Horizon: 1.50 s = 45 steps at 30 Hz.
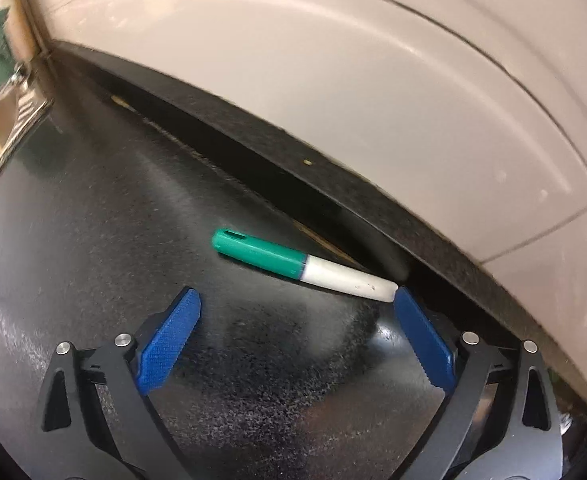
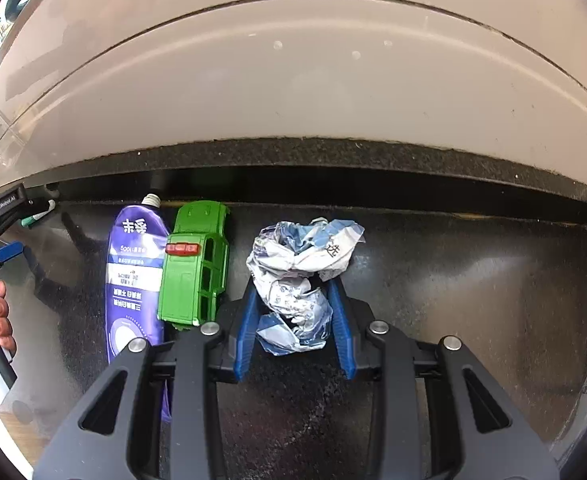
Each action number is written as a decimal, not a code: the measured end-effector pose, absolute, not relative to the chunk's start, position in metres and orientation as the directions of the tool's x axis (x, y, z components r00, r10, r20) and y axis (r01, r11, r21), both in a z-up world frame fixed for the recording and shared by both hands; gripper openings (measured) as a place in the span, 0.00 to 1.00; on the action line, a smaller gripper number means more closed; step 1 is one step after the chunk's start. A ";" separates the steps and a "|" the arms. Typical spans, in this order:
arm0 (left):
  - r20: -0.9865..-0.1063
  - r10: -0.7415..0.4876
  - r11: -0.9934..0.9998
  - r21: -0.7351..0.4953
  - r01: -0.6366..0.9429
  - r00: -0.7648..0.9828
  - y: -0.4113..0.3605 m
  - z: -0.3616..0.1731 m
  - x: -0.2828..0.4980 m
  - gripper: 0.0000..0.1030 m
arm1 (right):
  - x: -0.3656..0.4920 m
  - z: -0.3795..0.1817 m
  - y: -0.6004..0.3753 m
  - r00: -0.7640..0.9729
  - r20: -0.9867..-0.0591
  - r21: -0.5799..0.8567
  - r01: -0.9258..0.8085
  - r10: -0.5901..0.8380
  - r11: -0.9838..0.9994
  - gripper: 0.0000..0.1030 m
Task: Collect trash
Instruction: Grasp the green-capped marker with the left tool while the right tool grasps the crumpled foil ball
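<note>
My right gripper (image 2: 292, 312) is closed around the crumpled blue-and-white paper wad (image 2: 299, 276), which sits at the centre of the right wrist view, its lower half pinched between my blue fingers (image 2: 246, 328) and its upper half bulging above them over the dark speckled counter (image 2: 473, 280). My left gripper (image 1: 296, 300) stands wide apart and holds nothing; the green-capped white marker (image 1: 299, 264) lies on the counter just ahead of it, right of centre in the left wrist view, its white end touching or nearly touching my right-hand fingertip. I judge the collecting barely begun: one piece is gripped but not yet put anywhere, and no bin shows in either view. To the left of the wad lie a purple squeeze pouch (image 2: 133, 276) and a green toy car (image 2: 195, 268), side by side and touching. Whether the car counts as trash I cannot say. The pouch's lower end is hidden behind my gripper frame, and the left view is smeared.
</note>
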<state>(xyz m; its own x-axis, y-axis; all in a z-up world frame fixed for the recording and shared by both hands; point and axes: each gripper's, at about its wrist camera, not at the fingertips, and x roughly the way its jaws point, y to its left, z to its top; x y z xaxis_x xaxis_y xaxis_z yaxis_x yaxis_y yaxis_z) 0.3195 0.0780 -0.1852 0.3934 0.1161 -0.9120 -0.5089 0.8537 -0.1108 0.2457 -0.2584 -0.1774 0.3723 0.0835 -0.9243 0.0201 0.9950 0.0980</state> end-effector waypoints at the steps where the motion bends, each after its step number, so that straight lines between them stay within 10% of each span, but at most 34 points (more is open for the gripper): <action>1: -0.909 0.121 0.854 -0.110 -0.509 0.398 0.080 -0.184 0.316 0.83 | 0.245 -0.178 -0.259 0.372 -0.924 0.099 0.019 0.085 0.995 0.33; 17: -0.880 -0.135 0.980 -0.050 0.195 0.456 0.115 -0.185 0.311 0.81 | 0.242 -0.176 -0.288 0.344 -0.931 0.118 -0.025 0.120 0.993 0.33; 25: -0.887 -0.239 0.912 -0.066 0.405 0.394 0.089 -0.182 0.295 0.56 | 0.241 -0.174 -0.284 0.349 -0.931 0.105 -0.017 0.104 0.994 0.33; 32: -0.890 -0.222 0.894 -0.023 0.447 0.398 0.056 -0.180 0.275 0.16 | 0.247 -0.173 -0.276 0.354 -0.928 0.118 -0.029 0.120 0.993 0.33; 45: -0.890 -0.174 0.951 -0.041 0.306 0.423 0.002 -0.137 0.200 0.13 | 0.199 -0.112 -0.272 0.424 -0.895 0.130 -0.045 0.137 0.991 0.31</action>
